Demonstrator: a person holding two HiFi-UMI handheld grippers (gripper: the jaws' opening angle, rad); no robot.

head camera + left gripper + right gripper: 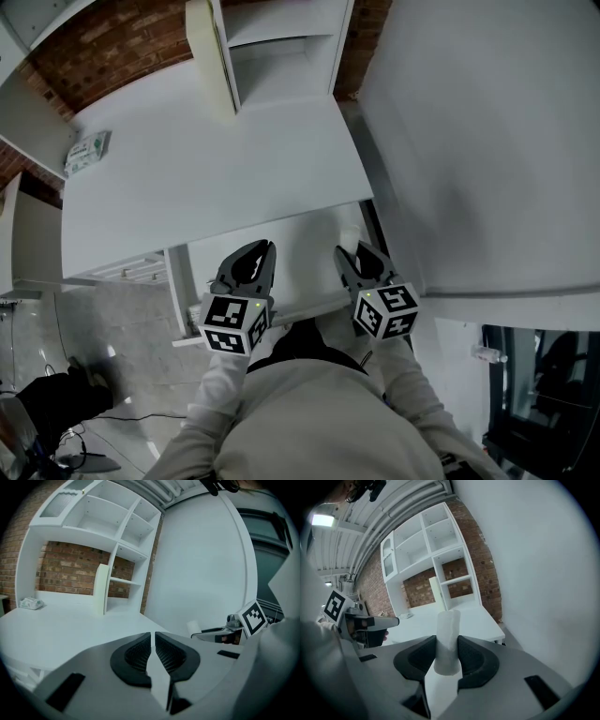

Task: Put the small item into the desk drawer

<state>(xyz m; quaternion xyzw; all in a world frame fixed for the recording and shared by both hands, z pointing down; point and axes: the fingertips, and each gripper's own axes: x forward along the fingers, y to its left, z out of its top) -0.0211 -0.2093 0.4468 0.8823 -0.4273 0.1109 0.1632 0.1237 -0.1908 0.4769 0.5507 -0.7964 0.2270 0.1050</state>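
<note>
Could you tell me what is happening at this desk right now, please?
A person is working with a pair of hand-held tongs at a white desk. The right tongs grip a small white roll upright between their pads, over what looks like the pulled-out drawer under the desk's front edge. The left tongs are shut and empty beside them. The roll is not yet in the drawer.

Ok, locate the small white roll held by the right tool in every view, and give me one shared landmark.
Head view: the small white cylindrical roll shows faintly just ahead of the right tool.
Left gripper view: the roll sits right of centre, at that tool's tip.
Right gripper view: dead centre, upright between the pads.
Shared landmark: the tall cream board standing on the white desk.
</note>
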